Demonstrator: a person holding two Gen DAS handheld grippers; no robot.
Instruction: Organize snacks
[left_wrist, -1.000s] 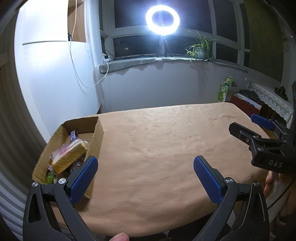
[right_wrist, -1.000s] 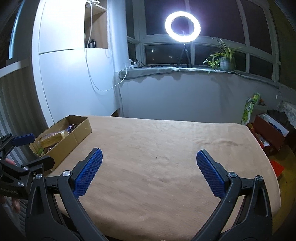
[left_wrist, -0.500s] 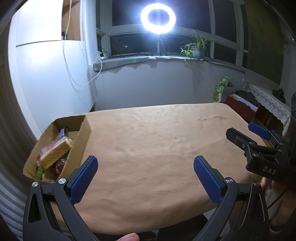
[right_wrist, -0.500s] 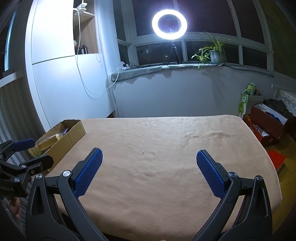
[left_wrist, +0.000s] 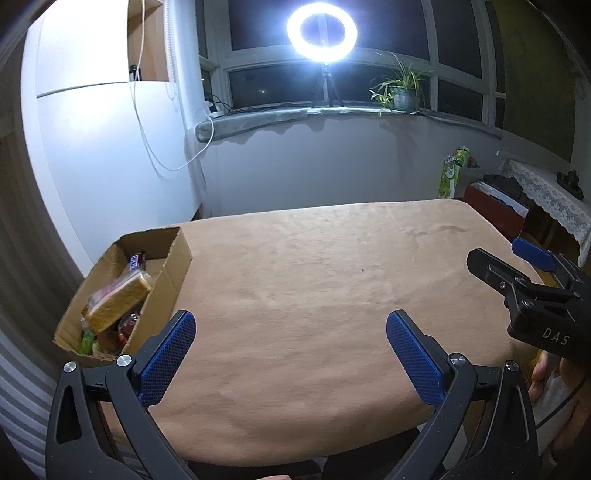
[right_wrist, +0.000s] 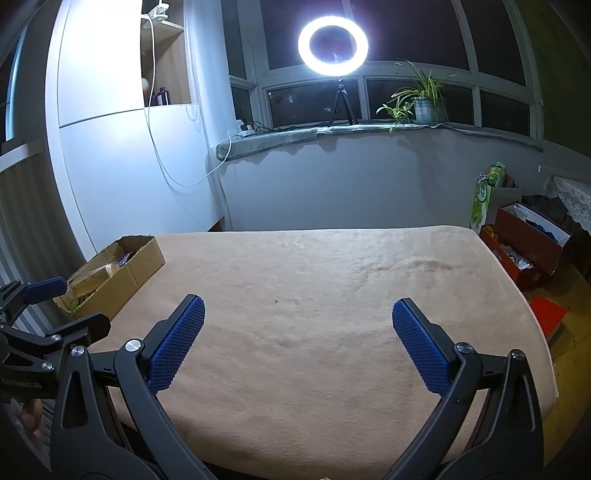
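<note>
Both grippers hang low over the near edge of the worktop (right_wrist: 332, 295), each with its fingers spread wide and nothing between them. The left gripper (left_wrist: 291, 354) sits nearest the cardboard box (left_wrist: 173, 273), the right gripper (right_wrist: 298, 341) well apart from it; that reads to me as a resting pose, since no loose snack lies on the tan cloth.

The snacks are gathered in the one box at the worktop's far-left corner, probably so they stay together. On top lies a wrapped sponge cake (left_wrist: 118, 301), with a chocolate bar (left_wrist: 136, 261) behind it. Below are red and green wrappers, too jumbled to count.
</note>
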